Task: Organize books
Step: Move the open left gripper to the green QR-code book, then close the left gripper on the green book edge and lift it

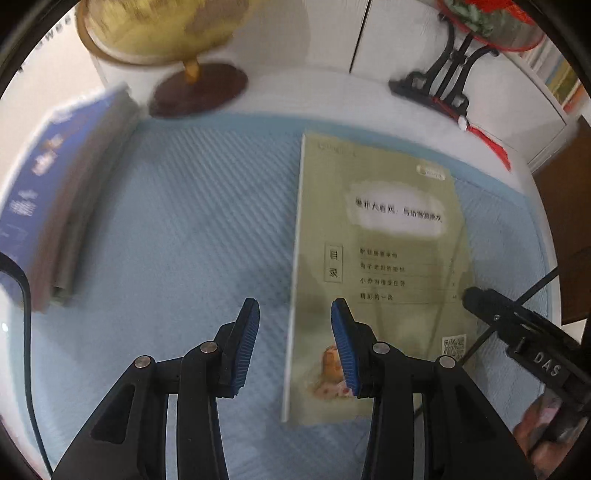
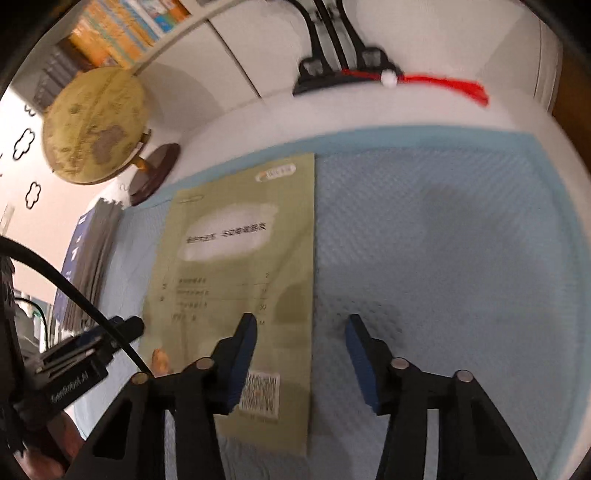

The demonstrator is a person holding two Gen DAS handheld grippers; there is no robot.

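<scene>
Green book (image 1: 376, 258) lies flat on blue mat (image 1: 184, 221), globe (image 1: 159, 33) behind; both grippers (image 1: 295, 325) (image 2: 301, 347) part-open, empty.

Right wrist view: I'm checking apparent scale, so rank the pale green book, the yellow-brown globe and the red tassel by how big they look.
1. pale green book, largest, though also nearest.
2. yellow-brown globe.
3. red tassel, smallest, though farthest.
</scene>
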